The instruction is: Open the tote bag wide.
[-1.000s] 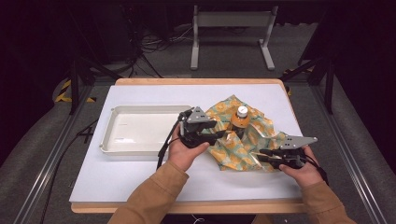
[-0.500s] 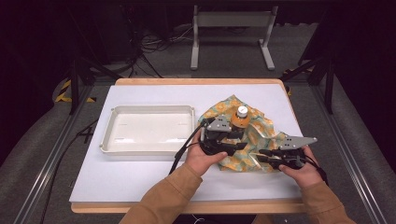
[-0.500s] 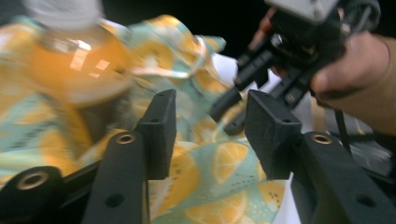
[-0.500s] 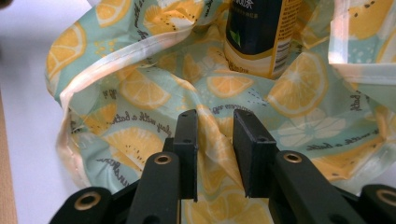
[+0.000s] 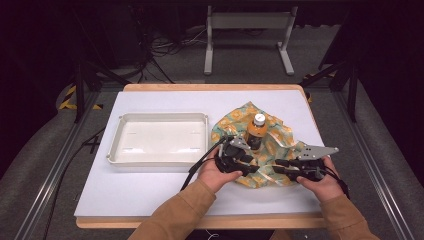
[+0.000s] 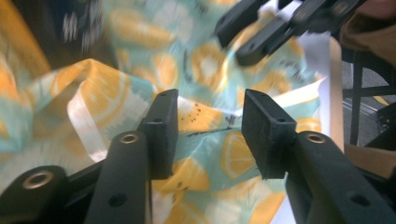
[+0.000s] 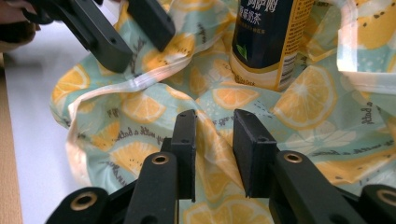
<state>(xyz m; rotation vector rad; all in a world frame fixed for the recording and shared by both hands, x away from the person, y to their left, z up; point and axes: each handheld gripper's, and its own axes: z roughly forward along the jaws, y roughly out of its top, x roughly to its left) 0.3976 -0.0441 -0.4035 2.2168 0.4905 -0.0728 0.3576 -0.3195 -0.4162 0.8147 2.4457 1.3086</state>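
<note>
L claw [image 5: 251,169] dropped onto cloth [image 5: 272,142] near bottle [image 5: 256,131], jaws closing, nothing pinched; R claw [image 5: 277,166] grips fold.

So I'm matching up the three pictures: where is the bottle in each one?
High view: the bottle stands upright on the lemon-print cloth, right of centre, beyond both grippers.
Left gripper view: a dark blurred shape at the top left may be it; I cannot tell.
Right gripper view: its lower body rises at top centre.
Shared landmark: the lemon-print cloth.
</note>
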